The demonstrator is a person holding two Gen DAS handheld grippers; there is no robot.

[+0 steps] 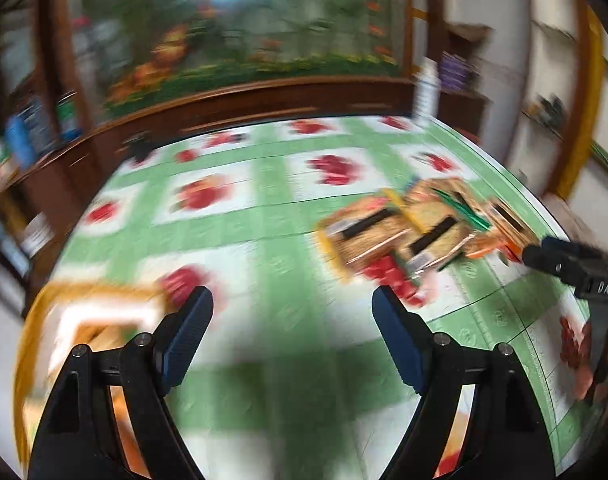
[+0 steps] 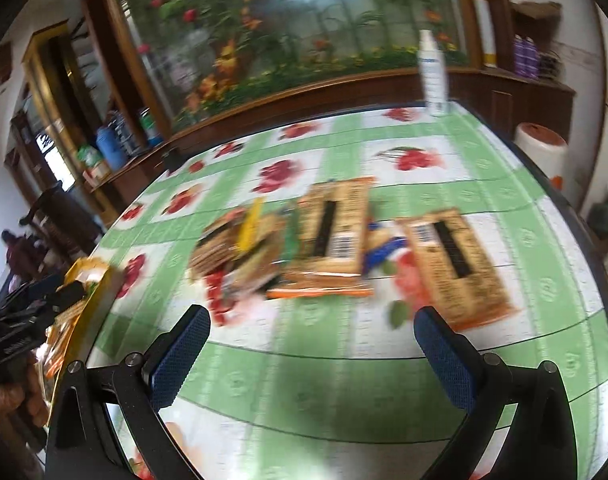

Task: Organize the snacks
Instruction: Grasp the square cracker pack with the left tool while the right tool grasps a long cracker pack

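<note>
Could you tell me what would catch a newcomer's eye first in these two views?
A heap of tan snack packets lies mid-table on the green checked tablecloth with red flowers, ahead of the open, empty right gripper. A yellow-rimmed tray sits at the table's left edge beside the open left gripper. A big flower mural fills the back wall.

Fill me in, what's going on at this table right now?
A person is sorting snacks with a handheld gripper in each hand. The left gripper and right gripper are both open and hold nothing, hovering over the green floral tablecloth. A loose pile of snack packets lies ahead of the right gripper, untouched. A yellow-rimmed tray sits at the table's left edge, beside the left gripper. A white spray bottle stands at the far side.
</note>
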